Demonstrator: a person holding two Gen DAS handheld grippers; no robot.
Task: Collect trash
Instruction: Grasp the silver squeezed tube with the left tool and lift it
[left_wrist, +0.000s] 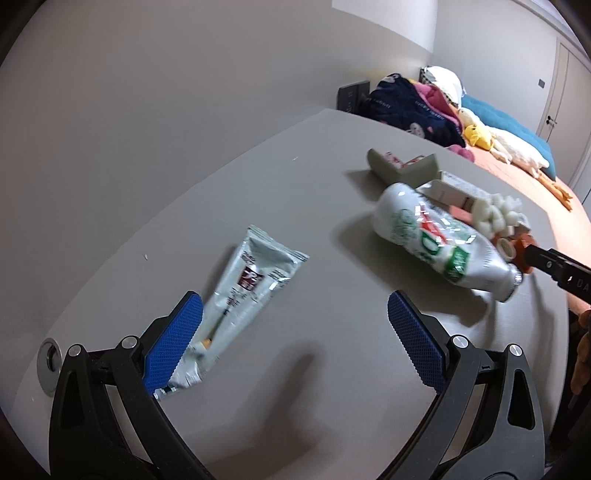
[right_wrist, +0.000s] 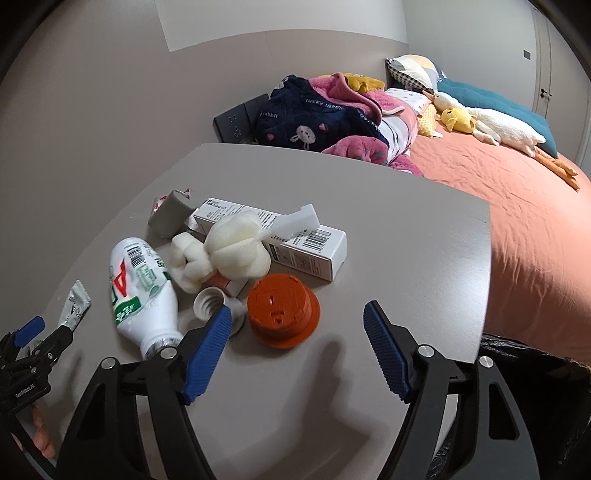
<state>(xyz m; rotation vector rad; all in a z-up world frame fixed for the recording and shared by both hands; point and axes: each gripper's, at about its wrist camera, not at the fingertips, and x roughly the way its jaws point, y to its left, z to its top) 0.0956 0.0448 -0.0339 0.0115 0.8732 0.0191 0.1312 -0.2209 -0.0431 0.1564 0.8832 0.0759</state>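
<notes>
I am holding the left gripper low over the grey table, tilted down toward it, with its blue pads spread wide and nothing between them; my left-hand pad is lying over the near end of a silver sachet, which is stretching away toward 12 o'clock, though I cannot tell whether pad and sachet are touching. The right gripper is hovering the same way, fingers wide apart and gripping nothing, above bare tabletop at the near edge of the trash pile. Just ahead of it, at about 11 o'clock, an orange round cap is sitting flat on the table, and beside that, by my left-hand finger, a small white screw cap is lying with its opening toward me. At 10 o'clock a white plastic bottle is lying on its side, neck pointing my way. Beyond the caps, white foam pieces are resting against a long white carton, and a grey block is sitting past them at the far left of the pile. Farther off at 1 o'clock, a bed with an orange sheet is carrying bundled blankets and a yellow duck toy.
</notes>
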